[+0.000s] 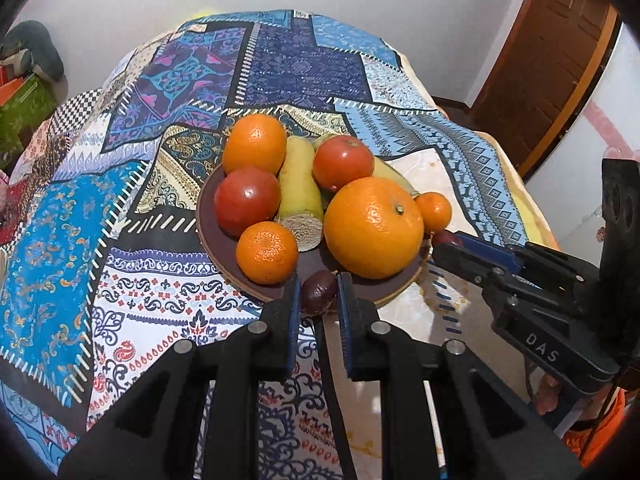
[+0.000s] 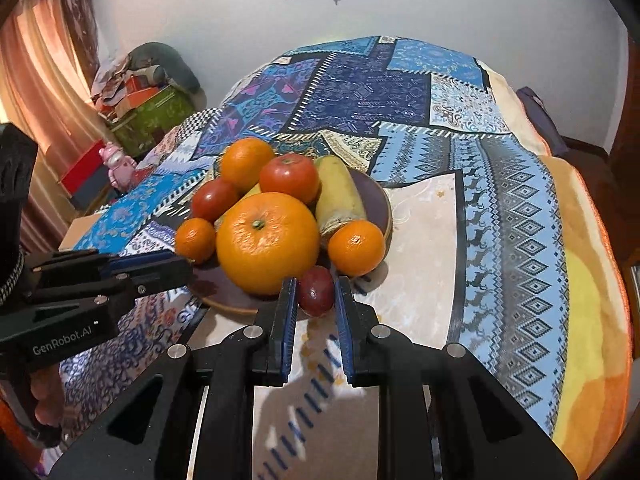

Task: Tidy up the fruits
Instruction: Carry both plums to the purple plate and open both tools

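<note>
A brown plate (image 1: 208, 236) holds a big orange (image 1: 372, 228), smaller oranges, two tomatoes (image 1: 246, 200) and bananas (image 1: 298, 188). My left gripper (image 1: 318, 292) is shut on a small dark brown fruit (image 1: 318, 292) at the plate's near rim. My right gripper (image 2: 316, 292) is shut on a small dark red fruit (image 2: 316, 290) at the plate's near right edge, beside the big orange (image 2: 268, 240). The right gripper also shows in the left wrist view (image 1: 452, 244), and the left gripper in the right wrist view (image 2: 176, 264).
The plate (image 2: 380, 200) sits on a table with a patterned blue patchwork cloth (image 1: 280, 64). Boxes and clutter (image 2: 148, 108) stand at the far left by a curtain. A wooden door (image 1: 552, 60) is at the far right.
</note>
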Demonstrator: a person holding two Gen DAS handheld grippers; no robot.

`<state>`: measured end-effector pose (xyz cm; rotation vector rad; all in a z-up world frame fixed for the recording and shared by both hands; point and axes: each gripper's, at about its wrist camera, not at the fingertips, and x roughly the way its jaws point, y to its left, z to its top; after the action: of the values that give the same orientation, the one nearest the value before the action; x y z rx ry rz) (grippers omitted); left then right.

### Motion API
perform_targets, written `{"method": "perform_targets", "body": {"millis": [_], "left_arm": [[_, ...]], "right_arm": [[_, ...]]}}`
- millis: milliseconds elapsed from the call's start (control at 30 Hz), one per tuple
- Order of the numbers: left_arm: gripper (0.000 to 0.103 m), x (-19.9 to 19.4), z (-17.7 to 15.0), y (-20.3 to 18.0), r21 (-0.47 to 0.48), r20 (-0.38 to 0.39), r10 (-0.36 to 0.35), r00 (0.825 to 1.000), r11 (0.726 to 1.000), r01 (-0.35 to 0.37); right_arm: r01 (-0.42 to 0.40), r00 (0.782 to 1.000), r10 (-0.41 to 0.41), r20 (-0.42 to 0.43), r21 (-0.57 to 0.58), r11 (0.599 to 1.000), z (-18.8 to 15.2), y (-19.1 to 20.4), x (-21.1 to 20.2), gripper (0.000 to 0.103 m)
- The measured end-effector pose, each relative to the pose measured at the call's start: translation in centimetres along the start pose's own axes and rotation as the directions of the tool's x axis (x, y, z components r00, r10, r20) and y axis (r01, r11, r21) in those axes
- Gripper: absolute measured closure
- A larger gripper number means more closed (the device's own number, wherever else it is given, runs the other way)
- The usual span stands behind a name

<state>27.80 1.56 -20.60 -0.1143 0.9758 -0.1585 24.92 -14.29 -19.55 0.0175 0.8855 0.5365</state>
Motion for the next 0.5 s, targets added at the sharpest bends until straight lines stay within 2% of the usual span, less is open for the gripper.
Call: {"method": "perform_targets", "body": {"millis": [367,467,500], "left_arm": [[0.082,1.4,-0.1,0.4,-0.017,-0.019,-0.011,1.000,1.000,0.011],[0.070,1.3,0.0,0.3,-0.014,-0.015,-0.023,1.000,1.000,0.023],[0.062,1.1,-0.1,0.1,-0.008,-0.008,-0.021,1.000,1.000,0.021]], "right_arm": [[-0.015,1.000,0.015,-0.008,0.028,1.000,0.1,-0.5,0.8,0.086],[-0.019,1.000,0.020,-0.014,0.037,0.999,0.1,-0.6,0.9,0.085],[-0.020,1.000,0.020,-0.015,0.038,0.999,0.1,-0.7,1.0,0.085]]}}
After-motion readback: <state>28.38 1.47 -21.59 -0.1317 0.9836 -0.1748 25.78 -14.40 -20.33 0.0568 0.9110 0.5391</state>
